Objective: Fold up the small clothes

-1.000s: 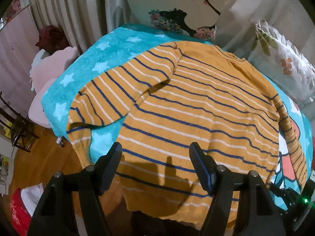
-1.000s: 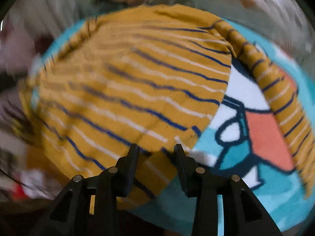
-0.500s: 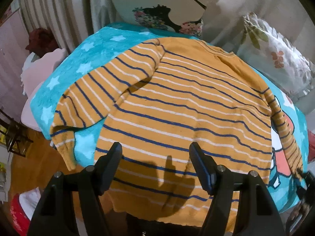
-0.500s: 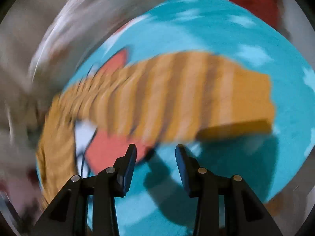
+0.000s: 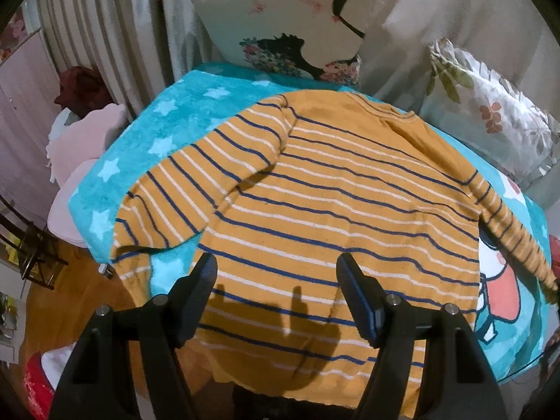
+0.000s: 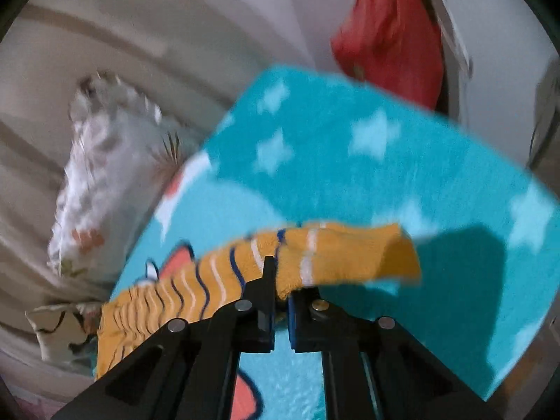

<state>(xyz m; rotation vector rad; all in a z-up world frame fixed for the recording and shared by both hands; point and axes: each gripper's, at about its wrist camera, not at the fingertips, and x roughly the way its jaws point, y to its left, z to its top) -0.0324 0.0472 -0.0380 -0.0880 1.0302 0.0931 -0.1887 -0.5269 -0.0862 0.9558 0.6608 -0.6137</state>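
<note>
Spread flat, back up, a striped sweater (image 5: 350,210) covers most of a turquoise blanket (image 5: 168,129) on a bed; its hem lies at the near edge and its neck points toward the pillow (image 5: 290,24) at the far side. Each sleeve runs out sideways from the body, so each sleeve's long axis lies roughly across the line from hem to neck.

Left gripper (image 5: 276,290): jaws well apart and empty, hovering above the hem near the left half of the body. Its shadow falls on the cloth below, and no pad touches fabric.

Right gripper (image 6: 280,287): jaws have just closed and now pinch the right sleeve (image 6: 297,255) a short way in from the cuff (image 6: 395,255). The cuff end sticks out past the jaws to the right of that view, while the remaining sleeve trails away to the lower left, back toward the body. The pinched part looks lifted a little off the blanket, judging by the shadow beneath it.

Governing relation: the body lies to the left of the right gripper, along the sleeve's own axis. Folding this sleeve therefore likely calls for carrying the cuff leftward, over the back. The right hand already holds it. The left sleeve (image 5: 182,196), draped partly over the blanket's edge, lies nearer the idle left gripper.
</note>
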